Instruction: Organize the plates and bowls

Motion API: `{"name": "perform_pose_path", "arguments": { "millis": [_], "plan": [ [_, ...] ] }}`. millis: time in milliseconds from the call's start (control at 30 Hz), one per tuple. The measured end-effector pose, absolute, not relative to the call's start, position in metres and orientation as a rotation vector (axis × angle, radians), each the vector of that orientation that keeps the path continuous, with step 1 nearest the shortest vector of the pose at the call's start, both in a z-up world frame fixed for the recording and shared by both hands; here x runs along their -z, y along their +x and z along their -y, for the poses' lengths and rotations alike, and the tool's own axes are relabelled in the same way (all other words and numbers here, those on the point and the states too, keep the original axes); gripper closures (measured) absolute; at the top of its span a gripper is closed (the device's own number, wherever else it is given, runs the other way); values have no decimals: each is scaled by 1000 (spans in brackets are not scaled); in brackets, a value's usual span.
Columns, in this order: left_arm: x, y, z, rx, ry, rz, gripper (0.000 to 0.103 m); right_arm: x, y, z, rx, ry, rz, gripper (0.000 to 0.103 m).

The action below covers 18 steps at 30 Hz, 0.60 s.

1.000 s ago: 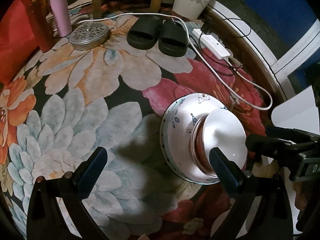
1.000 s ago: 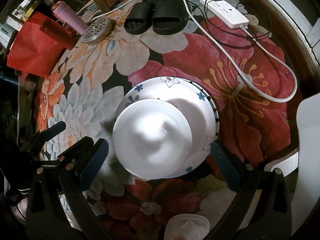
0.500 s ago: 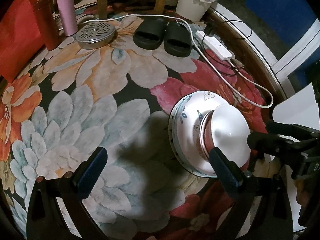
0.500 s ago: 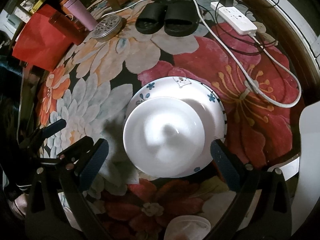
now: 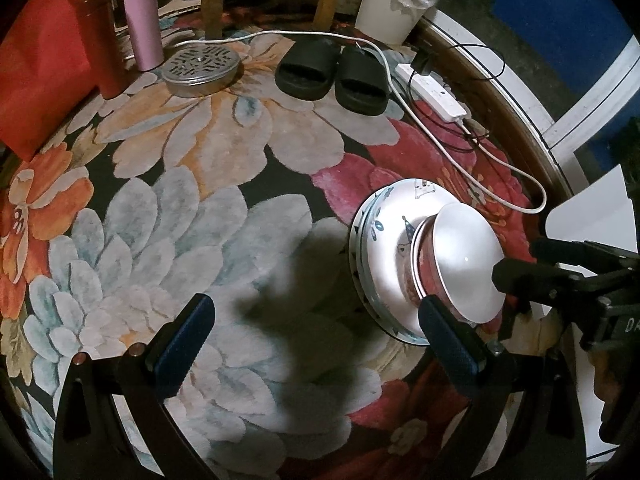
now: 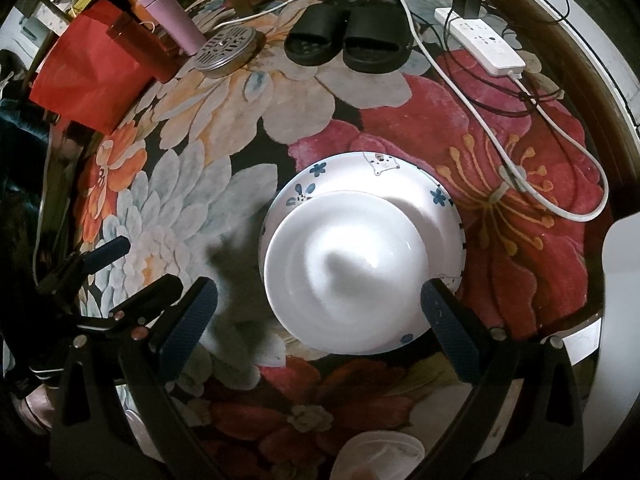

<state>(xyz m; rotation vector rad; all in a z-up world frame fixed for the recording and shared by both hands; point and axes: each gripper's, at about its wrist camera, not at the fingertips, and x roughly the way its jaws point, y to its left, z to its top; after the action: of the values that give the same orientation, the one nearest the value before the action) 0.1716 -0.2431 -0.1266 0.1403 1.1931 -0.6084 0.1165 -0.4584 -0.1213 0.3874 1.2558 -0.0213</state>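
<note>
We hold our left gripper (image 5: pixel 316 330) spread wide over the flowered rug (image 5: pixel 192 208), grasping nothing. Beside it to the right, the plain white bowl (image 6: pixel 346 270) sits stacked in the larger patterned bowl (image 6: pixel 420 188) (blue flowers on its rim), both on the rug. Our right gripper (image 6: pixel 320 322) hangs released over them, jaws wide of the white bowl's rim.

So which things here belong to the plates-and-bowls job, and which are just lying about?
Job:
white bowl, on top
patterned plates beneath

Lying about:
black slippers
power strip
white cable
pink tumbler
perforated metal lid
red bag
white bin
</note>
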Motion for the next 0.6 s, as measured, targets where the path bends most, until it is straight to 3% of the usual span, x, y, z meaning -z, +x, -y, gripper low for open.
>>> {"name": "perform_pose_path", "arguments": {
  "millis": [600],
  "plan": [
    [123, 165, 218, 518, 148, -1204, 1, 118, 118, 436, -28, 355, -1238, 1]
  ]
}}
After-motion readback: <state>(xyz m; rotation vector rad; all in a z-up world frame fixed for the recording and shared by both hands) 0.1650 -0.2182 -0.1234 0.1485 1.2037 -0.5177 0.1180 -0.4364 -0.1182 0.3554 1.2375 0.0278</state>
